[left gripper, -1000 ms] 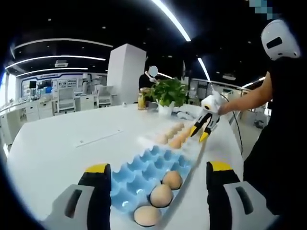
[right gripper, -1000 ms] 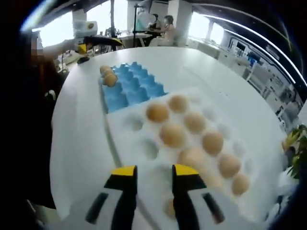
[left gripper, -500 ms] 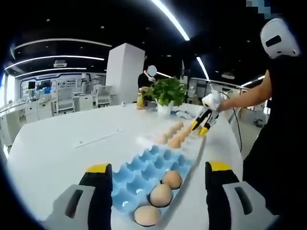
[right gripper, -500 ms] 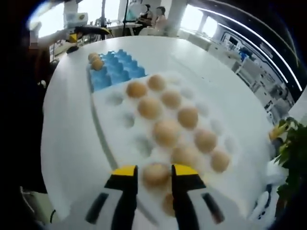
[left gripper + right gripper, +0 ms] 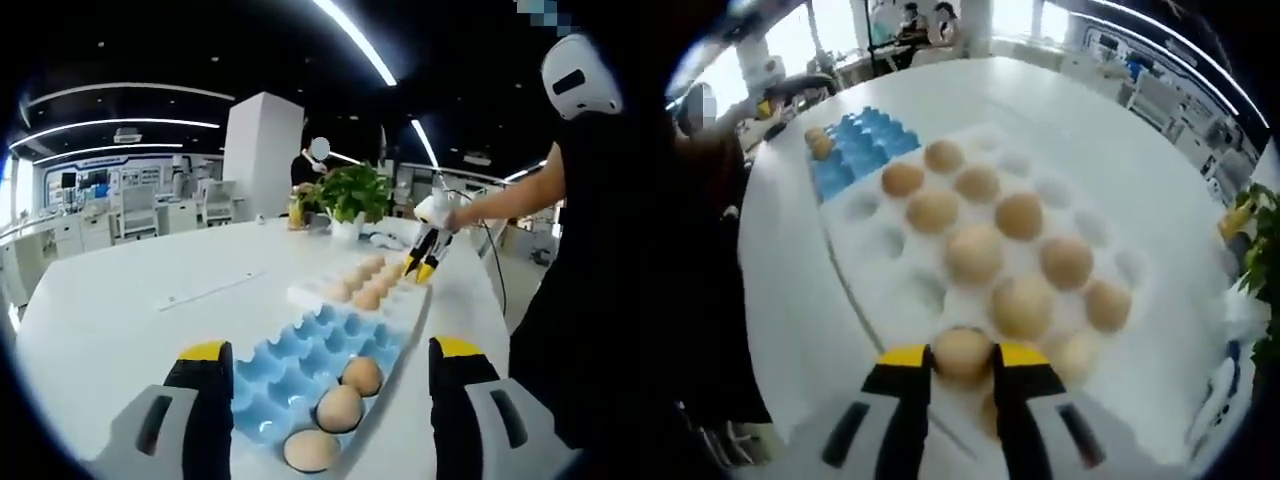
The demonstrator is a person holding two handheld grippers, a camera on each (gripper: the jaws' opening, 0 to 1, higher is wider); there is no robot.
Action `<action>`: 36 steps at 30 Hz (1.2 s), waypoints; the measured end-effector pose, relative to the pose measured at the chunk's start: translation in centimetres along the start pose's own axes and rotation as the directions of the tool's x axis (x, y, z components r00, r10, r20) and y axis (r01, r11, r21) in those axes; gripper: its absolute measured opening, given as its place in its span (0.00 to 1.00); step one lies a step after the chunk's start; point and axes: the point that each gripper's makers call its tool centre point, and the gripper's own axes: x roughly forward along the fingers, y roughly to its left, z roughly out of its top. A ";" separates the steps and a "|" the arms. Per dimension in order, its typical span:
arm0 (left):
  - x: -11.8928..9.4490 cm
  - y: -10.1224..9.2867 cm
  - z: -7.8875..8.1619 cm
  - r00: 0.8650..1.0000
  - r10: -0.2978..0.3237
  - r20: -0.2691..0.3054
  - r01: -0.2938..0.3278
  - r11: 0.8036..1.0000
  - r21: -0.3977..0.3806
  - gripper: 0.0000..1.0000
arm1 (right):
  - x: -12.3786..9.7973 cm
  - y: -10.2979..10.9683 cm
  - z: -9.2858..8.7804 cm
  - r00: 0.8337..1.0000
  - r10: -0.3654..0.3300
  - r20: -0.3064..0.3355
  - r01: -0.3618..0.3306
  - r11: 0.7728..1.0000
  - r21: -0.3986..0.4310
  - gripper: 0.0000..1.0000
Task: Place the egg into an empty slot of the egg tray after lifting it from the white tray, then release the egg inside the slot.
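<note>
Gripping an egg point(image 5: 962, 352) between the yellow tips of my right claw point(image 5: 962, 358), I am holding it just over the near edge of the white tray point(image 5: 875, 300); whether it is lifted free of its cup I cannot tell, since the view is blurred. About ten other eggs are sitting in the white tray, with several cups bare. My left claw point(image 5: 325, 352) is hanging released, jaws wide apart, above the blue egg tray point(image 5: 300, 365), which is carrying three eggs in its near row and many empty slots beyond. In the left gripper view, my right claw point(image 5: 426, 262) is showing at the far end of the white tray point(image 5: 310, 293), which is butting against the blue one on the white table point(image 5: 130, 320). Judging progress: the grasp looks made; the lift, the carry to an empty blue slot and the release are all remaining.
</note>
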 end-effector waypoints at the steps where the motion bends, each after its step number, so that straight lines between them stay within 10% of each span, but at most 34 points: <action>1: 0.0 -0.1 -0.1 1.000 -0.008 -0.004 0.008 1.000 -0.005 0.77 | 0.1 0.1 0.0 1.000 0.004 -0.011 -0.004 1.000 -0.010 0.25; 14: -0.1 0.4 -0.1 1.000 0.017 -0.001 -0.017 1.000 0.000 0.79 | 0.6 0.4 -0.1 0.986 0.024 -0.162 -0.026 1.000 -0.006 0.25; 36: -0.3 0.8 -0.1 1.000 0.030 0.002 -0.030 0.999 0.014 0.80 | -1.9 1.4 1.8 0.993 -0.009 -0.121 -0.005 0.993 -0.116 0.24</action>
